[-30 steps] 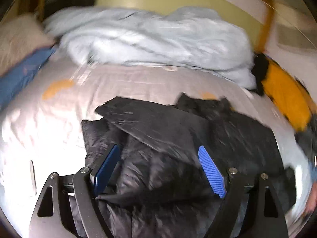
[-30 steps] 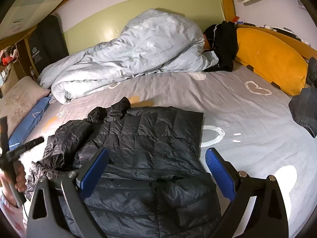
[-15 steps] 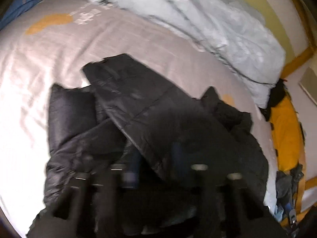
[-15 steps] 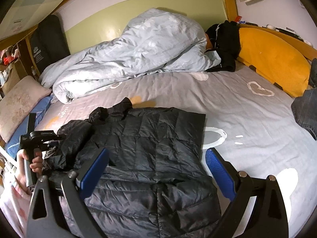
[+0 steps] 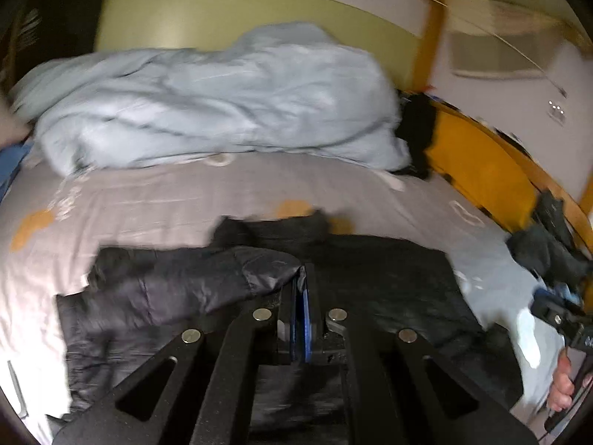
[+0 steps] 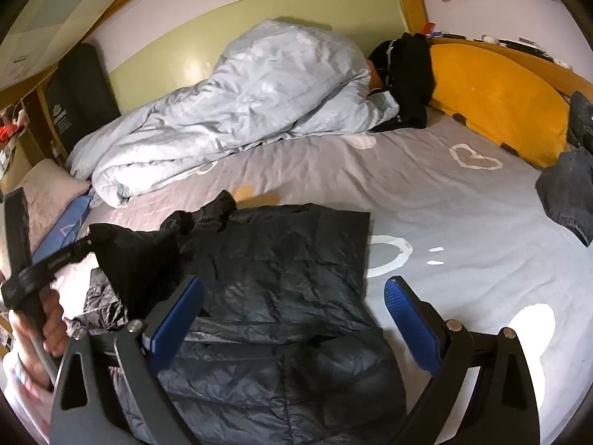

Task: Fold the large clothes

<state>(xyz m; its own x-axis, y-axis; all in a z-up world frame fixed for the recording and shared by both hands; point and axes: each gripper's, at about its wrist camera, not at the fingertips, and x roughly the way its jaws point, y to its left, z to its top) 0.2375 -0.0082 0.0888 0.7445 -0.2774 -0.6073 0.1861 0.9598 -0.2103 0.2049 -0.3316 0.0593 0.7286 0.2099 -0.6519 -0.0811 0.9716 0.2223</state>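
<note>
A black quilted puffer jacket (image 6: 289,270) lies spread on the grey bed sheet (image 6: 463,230); it also shows in the left wrist view (image 5: 389,282). My left gripper (image 5: 302,282) is shut on the jacket's left sleeve (image 5: 207,278) at its cuff and holds it lifted over the jacket body. In the right wrist view the left gripper (image 6: 87,241) holds that sleeve (image 6: 129,256) up at the jacket's left side. My right gripper (image 6: 292,319) is open and empty, hovering above the jacket's lower half.
A crumpled light blue duvet (image 6: 237,111) lies along the far side of the bed. A yellow cushion (image 6: 496,100) and dark clothes (image 6: 404,74) sit at the headboard on the right. Grey jeans (image 6: 570,189) lie at the right edge. A pillow (image 6: 44,193) sits at left.
My left gripper went from open above the jacket to shut on the sleeve cuff and has lifted it inward over the jacket. The right gripper has stayed nearly still and open.
</note>
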